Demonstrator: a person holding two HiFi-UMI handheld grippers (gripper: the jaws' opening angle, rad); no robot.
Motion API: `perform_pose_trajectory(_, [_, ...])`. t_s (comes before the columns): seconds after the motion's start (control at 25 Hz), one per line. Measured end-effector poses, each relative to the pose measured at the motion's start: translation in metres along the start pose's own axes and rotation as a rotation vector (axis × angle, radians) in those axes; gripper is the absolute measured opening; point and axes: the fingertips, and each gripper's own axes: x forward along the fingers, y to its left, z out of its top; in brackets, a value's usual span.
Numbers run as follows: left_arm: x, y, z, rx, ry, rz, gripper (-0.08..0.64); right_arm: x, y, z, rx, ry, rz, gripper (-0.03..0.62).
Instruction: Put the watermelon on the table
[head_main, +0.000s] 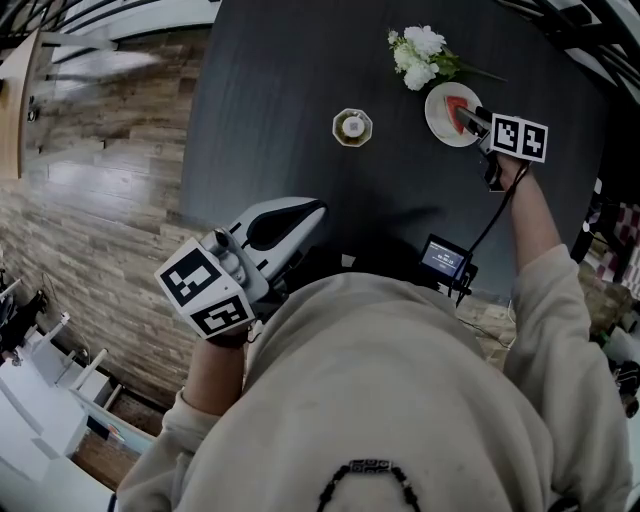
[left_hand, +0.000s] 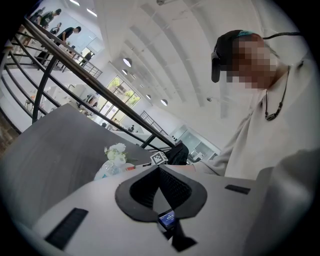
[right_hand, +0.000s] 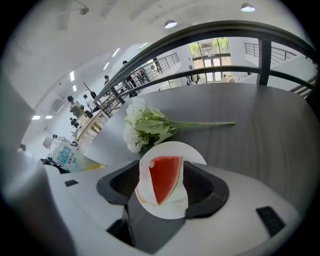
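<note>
A red wedge of watermelon (head_main: 461, 108) lies on a small white plate (head_main: 438, 112) standing on the dark table (head_main: 270, 100) at its far right. My right gripper (head_main: 478, 121) hovers just over the plate's near edge, pointing steeply down. In the right gripper view the watermelon (right_hand: 162, 177) and the plate (right_hand: 172, 150) show between the spread jaws of the right gripper (right_hand: 161, 164), and the pads do not press on them. My left gripper (head_main: 316, 211) is held over the table's near edge, its tips together with nothing in them (left_hand: 159, 167).
A bunch of white flowers (head_main: 420, 55) lies just behind the plate. A small beige octagonal dish (head_main: 352, 127) sits mid-table. A little device with a lit screen (head_main: 446, 260) hangs at the near edge. Wooden floor (head_main: 110, 200) lies to the left.
</note>
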Motion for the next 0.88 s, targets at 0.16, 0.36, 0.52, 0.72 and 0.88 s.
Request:
perform_pose_trajectory(0.16, [0.004, -0.013, 0.007, 0.045, 0.021, -0.037, 0.006, -0.031, 0.002, 0.004, 0.028, -0.061, 0.010, 0.267])
perform_pose_trajectory(0.36, [0.009, -0.030, 0.013, 0.110, 0.052, -0.090, 0.006, -0.093, 0.026, 0.021, 0.039, -0.228, 0.083, 0.178])
perform_pose_trajectory(0.52, [0.014, -0.049, 0.019, 0.163, 0.064, -0.146, 0.006, -0.160, 0.047, 0.029, 0.007, -0.354, 0.124, 0.035])
perform_pose_trajectory(0.72, [0.021, -0.067, 0.024, 0.218, 0.070, -0.209, 0.006, -0.227, 0.075, 0.025, -0.055, -0.442, 0.168, 0.017])
perform_pose_trajectory(0.88, [0.030, -0.085, 0.029, 0.250, 0.076, -0.267, 0.007, -0.271, 0.098, 0.019, -0.029, -0.534, 0.182, 0.015])
